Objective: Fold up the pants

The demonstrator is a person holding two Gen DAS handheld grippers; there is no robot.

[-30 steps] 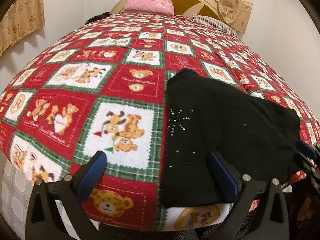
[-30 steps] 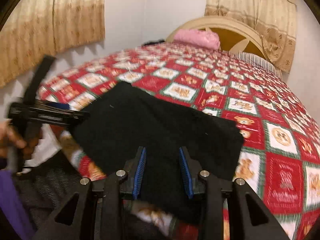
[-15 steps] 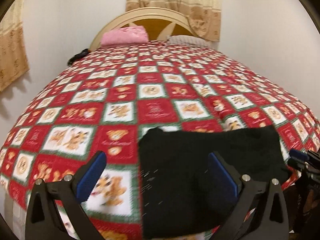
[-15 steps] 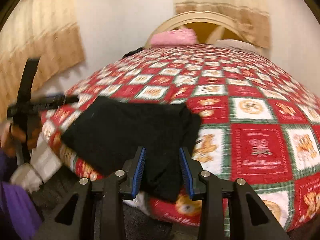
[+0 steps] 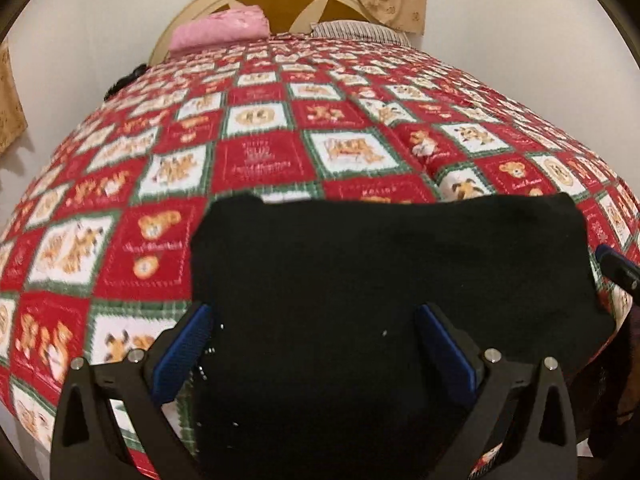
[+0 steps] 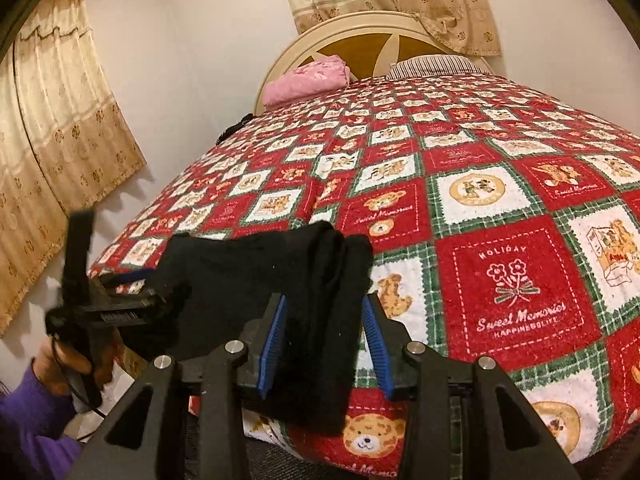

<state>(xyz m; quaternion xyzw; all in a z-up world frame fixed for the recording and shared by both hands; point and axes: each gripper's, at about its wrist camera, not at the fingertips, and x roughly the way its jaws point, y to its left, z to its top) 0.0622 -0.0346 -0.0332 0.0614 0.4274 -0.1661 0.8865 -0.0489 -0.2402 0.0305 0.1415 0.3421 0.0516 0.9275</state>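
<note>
Two grippers frame the black pants (image 5: pixel 384 288), which a second ago lay skewed across the left wrist view and now sit square to it, filling the lower middle. The left gripper (image 5: pixel 316 344) has its blue pads wide apart, as before, with the cloth between them but not pinched. The right gripper (image 6: pixel 326 344) had its pads closer together earlier; its jaws are opening now, one end of the folded cloth lying loose between them.

The pants form a folded dark rectangle at the near edge of the bed (a few pale specks show near the left pad). Their layered end overhangs the edge in the right wrist view.

Beneath them spreads a red and green teddy-bear quilt (image 5: pixel 256 160). A pink pillow (image 6: pixel 308 78) and striped pillow (image 6: pixel 432 65) rest against the headboard (image 6: pixel 360 46), curtains (image 6: pixel 60 152) hang beside, and a purple sleeve (image 6: pixel 28 424) shows at lower left.
</note>
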